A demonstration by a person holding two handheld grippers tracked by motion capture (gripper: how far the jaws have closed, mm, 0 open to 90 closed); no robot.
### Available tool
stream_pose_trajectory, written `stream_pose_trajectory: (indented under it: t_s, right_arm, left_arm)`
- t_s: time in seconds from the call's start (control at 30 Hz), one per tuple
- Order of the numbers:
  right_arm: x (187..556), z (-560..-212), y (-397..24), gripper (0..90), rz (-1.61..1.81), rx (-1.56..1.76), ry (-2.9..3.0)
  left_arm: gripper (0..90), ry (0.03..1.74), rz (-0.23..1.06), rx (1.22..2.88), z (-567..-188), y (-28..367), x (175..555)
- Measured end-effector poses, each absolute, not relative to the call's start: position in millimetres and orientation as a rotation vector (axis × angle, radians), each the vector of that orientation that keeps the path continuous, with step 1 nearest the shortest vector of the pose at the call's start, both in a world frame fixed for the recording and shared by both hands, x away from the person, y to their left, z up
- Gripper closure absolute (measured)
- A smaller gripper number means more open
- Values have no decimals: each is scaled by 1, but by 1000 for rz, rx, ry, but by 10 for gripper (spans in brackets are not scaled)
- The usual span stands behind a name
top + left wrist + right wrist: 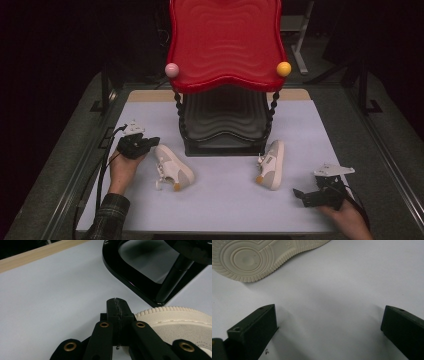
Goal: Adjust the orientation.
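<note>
On the white table mat, left gripper (150,142) jaws pressed together, empty, tip just beside the cream low-top sneaker (172,168), probably to nudge it. Right gripper (300,195) spread wide, resting near the second cream sneaker (271,164), tipped on its side, sole facing it.

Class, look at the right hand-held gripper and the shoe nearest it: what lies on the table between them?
Nothing: bare white table separates the right hand-held gripper from the shoe, seen in the right gripper view.
</note>
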State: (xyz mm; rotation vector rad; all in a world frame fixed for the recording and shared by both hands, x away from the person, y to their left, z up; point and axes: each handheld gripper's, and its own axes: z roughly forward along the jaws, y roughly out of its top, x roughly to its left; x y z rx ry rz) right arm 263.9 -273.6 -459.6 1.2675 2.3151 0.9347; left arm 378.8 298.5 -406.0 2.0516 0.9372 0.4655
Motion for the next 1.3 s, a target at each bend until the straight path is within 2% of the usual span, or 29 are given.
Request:
stream_pose_trajectory:
  t_s: [0.5, 1.3]
  right_arm:
    - [264, -460, -274, 0, 935, 1268, 2316]
    - [264, -460, -274, 0, 935, 1268, 2316]
  left_arm:
    - [900, 798, 424, 2090, -408, 277, 361]
    - [900, 642, 273, 2099, -410, 236, 343]
